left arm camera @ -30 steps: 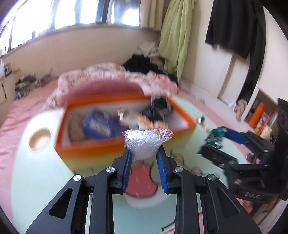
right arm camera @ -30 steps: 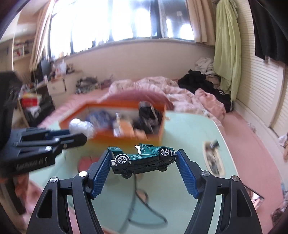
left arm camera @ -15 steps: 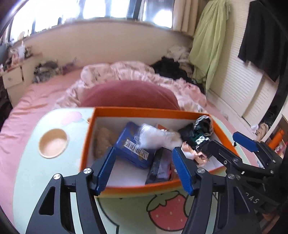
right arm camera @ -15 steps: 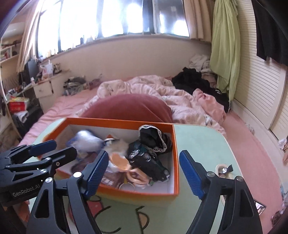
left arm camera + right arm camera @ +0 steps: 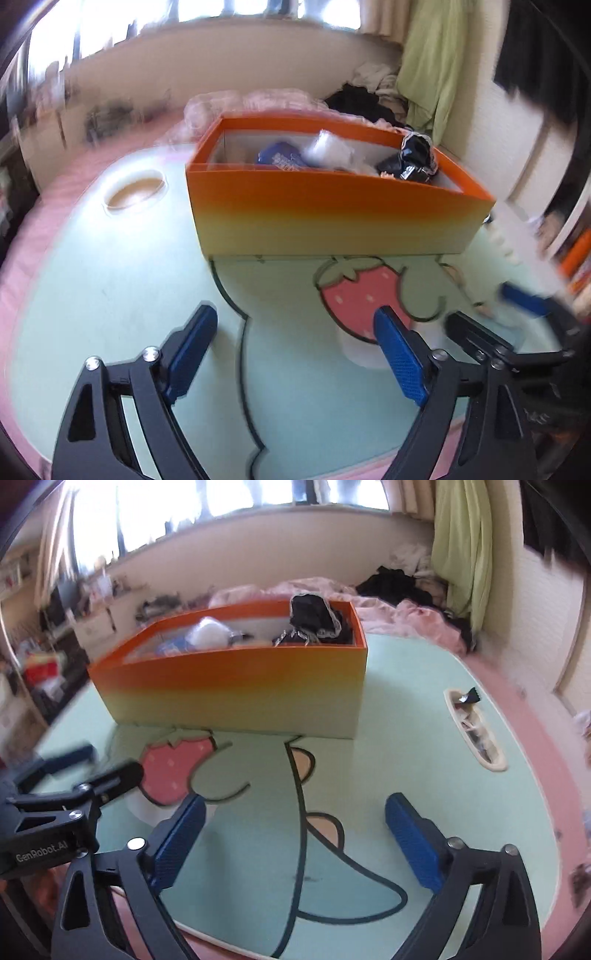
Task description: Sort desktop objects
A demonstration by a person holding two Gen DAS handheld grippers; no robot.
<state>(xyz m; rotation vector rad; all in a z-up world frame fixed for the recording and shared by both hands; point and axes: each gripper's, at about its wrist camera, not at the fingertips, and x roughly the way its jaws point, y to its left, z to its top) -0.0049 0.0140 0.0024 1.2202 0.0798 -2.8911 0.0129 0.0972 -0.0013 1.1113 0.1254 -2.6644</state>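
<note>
- Left gripper (image 5: pixel 295 354), black-framed tongs with blue pads, hangs low over the pale-green tabletop with a cartoon strawberry print (image 5: pixel 122 295); its jaws are opening, and nothing sits between them.
- Right gripper (image 5: pixel 293 843), same build, is empty too, with jaws opening over bare green table and the black cartoon outline.
- Ahead of both tongs, beyond the printed strawberry, stands the orange-to-yellow rectangular cardboard box (image 5: pixel 332 214), its near wall facing us.
- Inside it: a crumpled ball of clear plastic wrap (image 5: pixel 328 149), a blue packet (image 5: pixel 279 157) and a black lace-edged fabric bundle (image 5: pixel 314 616) heaped toward the right end. The rest is too blurred to name.
- By my reading the drop-off step is finished and the hunt for the next item is on.
- Off to the right of the right tongs, a cream oval recessed tray (image 5: pixel 474 731) set into the table holds small bits, including a black scrap.
- Next move, I'd judge: swing the right tongs toward that tray, line the wide jaws over one small piece and close gently, since those bits look fiddly.
</note>
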